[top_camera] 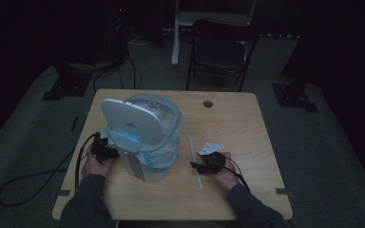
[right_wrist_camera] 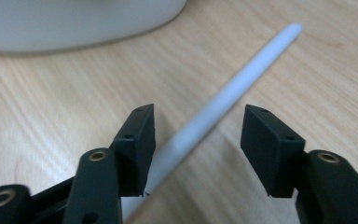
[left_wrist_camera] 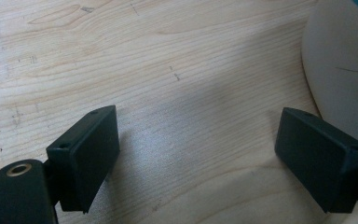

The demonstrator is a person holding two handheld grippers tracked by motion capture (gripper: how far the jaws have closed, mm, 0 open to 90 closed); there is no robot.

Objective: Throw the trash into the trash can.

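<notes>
We see the white stick (top_camera: 194, 160) lying flat on the wooden counter (top_camera: 233, 118), just right of centre in the high view, running from the upper middle down toward the lower middle of the board. Our right tool (top_camera: 196, 166) sits at the stick's lower half, held in the right hand (top_camera: 223, 172). In the right gripper view the stick (right_wrist_camera: 223, 100) passes diagonally from the lower left to the upper right between the two black jaws; the jaws stand apart, the left one close against the stick, the right one clear of it, so nothing is clamped. Our left tool (top_camera: 105, 148) rests at the left of the counter, tucked beside the white bin (top_camera: 142, 130) with its raised lid and clear bag. In the left gripper view (left_wrist_camera: 198, 158) its jaws are wide apart over bare wood, with the bin's pale curved edge (left_wrist_camera: 340, 65) at the upper right.
</notes>
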